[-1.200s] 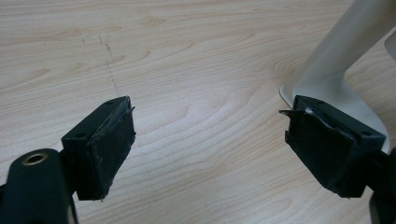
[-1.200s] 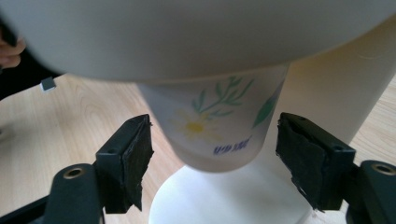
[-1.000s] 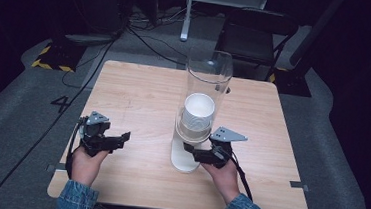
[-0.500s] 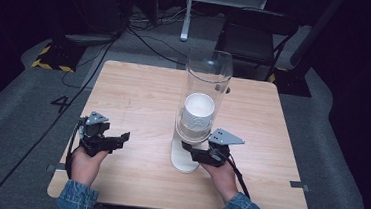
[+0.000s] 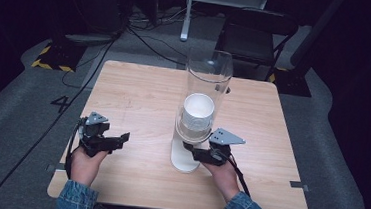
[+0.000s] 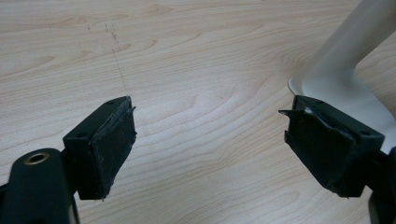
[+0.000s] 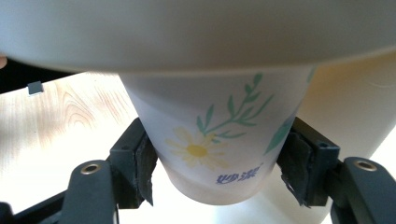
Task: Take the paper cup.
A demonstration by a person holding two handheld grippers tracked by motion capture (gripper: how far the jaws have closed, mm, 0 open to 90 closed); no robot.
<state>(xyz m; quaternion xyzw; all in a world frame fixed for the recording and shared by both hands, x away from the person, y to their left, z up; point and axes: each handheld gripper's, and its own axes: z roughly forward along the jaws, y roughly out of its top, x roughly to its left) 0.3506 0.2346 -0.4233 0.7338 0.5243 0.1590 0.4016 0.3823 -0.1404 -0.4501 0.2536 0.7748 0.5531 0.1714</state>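
Observation:
A tall clear cup dispenser (image 5: 208, 81) stands on a white stand (image 5: 184, 159) at the table's middle, with white cups (image 5: 198, 108) stacked inside it. The lowest paper cup (image 7: 210, 140), printed with a daisy and green leaves, sticks out below the dispenser's white collar (image 7: 187, 32). My right gripper (image 5: 190, 147) reaches under the tube, and in the right gripper view its two pads (image 7: 144, 168) press both sides of that cup. My left gripper (image 5: 120, 138) hovers over the bare wood at the left front, jaws wide apart and empty (image 6: 210, 135), with the white stand (image 6: 345, 60) off to its right.
The wooden table (image 5: 139, 96) sits on grey carpet. Behind it are a dark chair (image 5: 256, 37), cables on the floor (image 5: 129, 30) and a white frame leg (image 5: 186, 14).

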